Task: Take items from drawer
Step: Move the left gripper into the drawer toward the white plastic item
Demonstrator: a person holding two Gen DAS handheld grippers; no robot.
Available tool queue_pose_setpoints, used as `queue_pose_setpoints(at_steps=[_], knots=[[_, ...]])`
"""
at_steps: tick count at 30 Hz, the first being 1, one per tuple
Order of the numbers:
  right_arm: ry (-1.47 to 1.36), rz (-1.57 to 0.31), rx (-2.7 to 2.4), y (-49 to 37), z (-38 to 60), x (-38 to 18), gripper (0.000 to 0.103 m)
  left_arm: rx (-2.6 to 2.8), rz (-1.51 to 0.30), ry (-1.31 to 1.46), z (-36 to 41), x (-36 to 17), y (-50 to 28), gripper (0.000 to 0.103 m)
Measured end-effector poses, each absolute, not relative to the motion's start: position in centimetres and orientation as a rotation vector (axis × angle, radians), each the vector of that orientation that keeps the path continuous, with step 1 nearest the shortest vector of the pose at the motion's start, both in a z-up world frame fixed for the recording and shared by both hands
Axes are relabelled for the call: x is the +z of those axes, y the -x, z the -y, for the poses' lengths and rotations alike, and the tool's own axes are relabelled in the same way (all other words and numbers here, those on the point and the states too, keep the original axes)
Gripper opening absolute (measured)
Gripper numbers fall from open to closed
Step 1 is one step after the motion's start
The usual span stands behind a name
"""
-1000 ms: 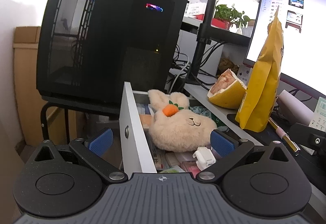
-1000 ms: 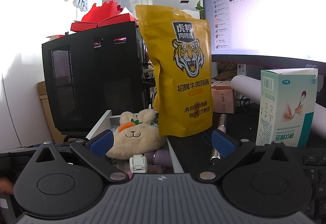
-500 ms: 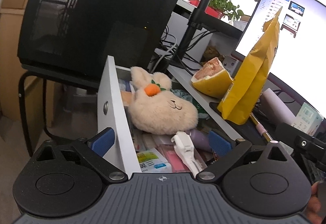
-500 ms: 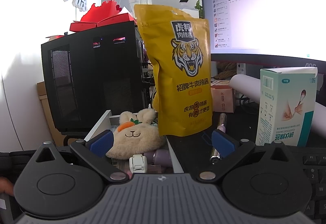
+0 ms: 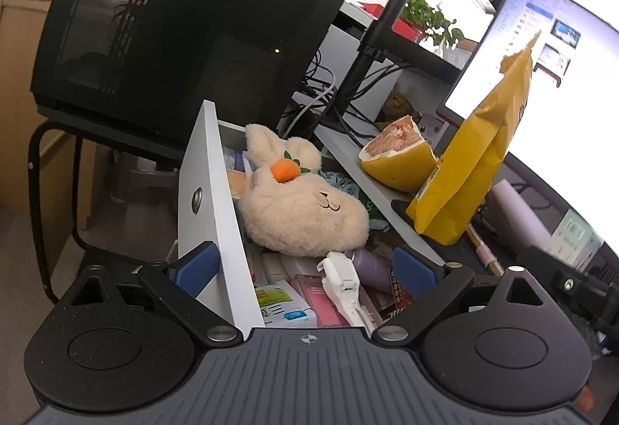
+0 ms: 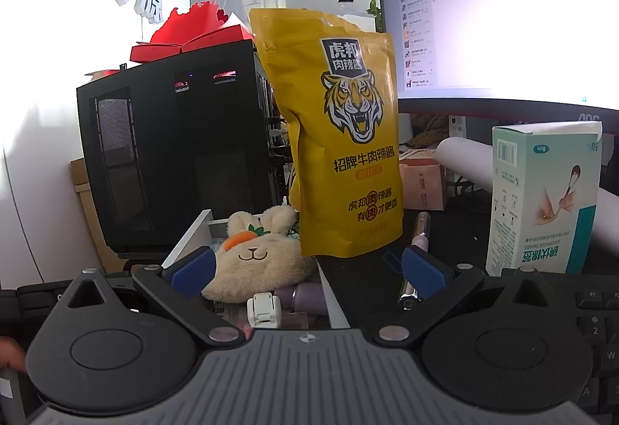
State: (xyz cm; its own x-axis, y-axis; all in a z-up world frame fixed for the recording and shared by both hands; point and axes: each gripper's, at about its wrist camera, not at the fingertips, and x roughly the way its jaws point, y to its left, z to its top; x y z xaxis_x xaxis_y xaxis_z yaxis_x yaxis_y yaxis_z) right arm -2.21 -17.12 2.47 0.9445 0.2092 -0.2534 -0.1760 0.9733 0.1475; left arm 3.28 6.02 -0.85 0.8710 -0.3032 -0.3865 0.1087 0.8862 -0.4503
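The left gripper (image 5: 307, 268) has been closing its blue fingers (image 5: 197, 268) a little, but they are wide, straddling the white drawer (image 5: 211, 200) wall, gripping nothing. Inside, a hard white clip (image 5: 342, 283) lies on flat packets. Behind it sits a soft, fluffy bunny (image 5: 305, 212). The right gripper (image 6: 307, 270) is wide and empty too. On the counter (image 5: 371, 189) stands a smooth yellow bag (image 6: 344, 138).

cream plush rabbit (image 5: 305, 208) with orange carrot, yellow tiger-print pouch (image 6: 340, 138), white drawer (image 5: 211, 200)
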Motion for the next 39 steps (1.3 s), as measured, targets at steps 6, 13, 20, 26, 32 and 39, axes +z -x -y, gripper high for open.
queue_pose_setpoints(at_steps=[6, 13, 20, 26, 32, 39], knots=[[-0.129, -0.276, 0.202, 2.2, 17.2, 2.5, 0.103, -0.242, -0.470, 0.515, -7.0, -0.9, -3.4, 0.098], [-0.123, -0.276, 0.203, 2.2, 17.1, 2.5, 0.103, -0.259, -0.474, 0.509, -6.9, -0.8, -3.3, 0.098], [-0.133, -0.274, 0.202, 2.3, 17.1, 2.5, 0.103, -0.285, -0.479, 0.469, -6.5, -0.8, -3.1, 0.099], [-0.150, -0.279, 0.200, 2.2, 17.4, 2.5, 0.103, -0.303, -0.478, 0.393, -5.4, -0.6, -2.8, 0.100], [-0.158, -0.281, 0.200, 2.2, 17.5, 2.5, 0.103, -0.323, -0.474, 0.355, -4.8, -0.6, -2.6, 0.100], [-0.160, -0.282, 0.199, 2.2, 17.5, 2.5, 0.103, -0.474, -0.502, 0.189, -1.8, -0.3, -1.8, 0.087]])
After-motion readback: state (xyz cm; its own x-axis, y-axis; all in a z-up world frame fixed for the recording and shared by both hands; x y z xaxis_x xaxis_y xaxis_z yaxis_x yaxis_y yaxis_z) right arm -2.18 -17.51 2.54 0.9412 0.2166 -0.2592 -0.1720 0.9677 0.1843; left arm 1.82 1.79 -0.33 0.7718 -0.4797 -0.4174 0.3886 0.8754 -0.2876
